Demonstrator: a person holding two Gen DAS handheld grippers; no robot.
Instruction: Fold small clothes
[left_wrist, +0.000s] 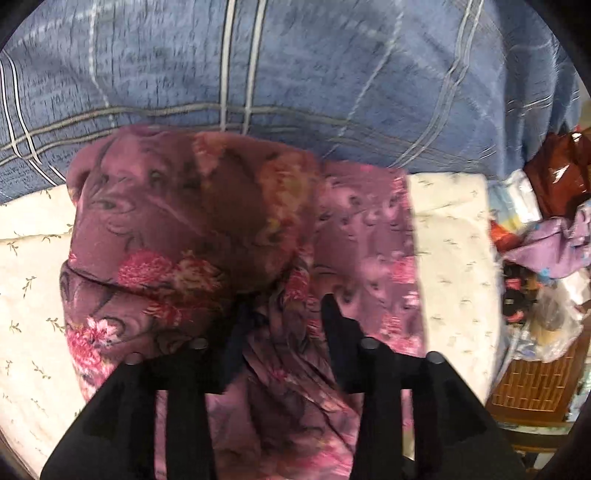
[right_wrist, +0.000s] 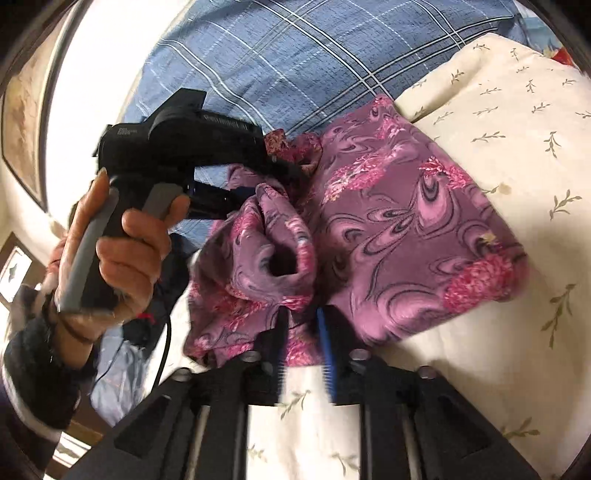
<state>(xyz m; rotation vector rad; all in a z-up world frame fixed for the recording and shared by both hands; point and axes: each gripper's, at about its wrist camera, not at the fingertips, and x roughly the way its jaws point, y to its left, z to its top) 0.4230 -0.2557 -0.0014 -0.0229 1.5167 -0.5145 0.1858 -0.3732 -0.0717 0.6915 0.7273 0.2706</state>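
Black right gripper (right_wrist: 303, 339) fingers stand narrowly parted, soft purple floral garment (right_wrist: 388, 229) bunched between them, apparently unpinched. Left gripper (left_wrist: 284, 317) gapes wider over crumpled folds. Garment lies on cream sprigged bedding (right_wrist: 517, 147), beside blue plaid cloth (left_wrist: 332, 74).

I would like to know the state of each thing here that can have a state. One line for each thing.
purple floral garment: partly folded, bunched at one end, lying on the cream bedding
left gripper: jaws apart over the garment, cloth between the fingers
right gripper: jaws slightly apart at the garment's edge, cloth between them
cream bedding: spread flat under the garment
blue checked quilt: lying behind the garment
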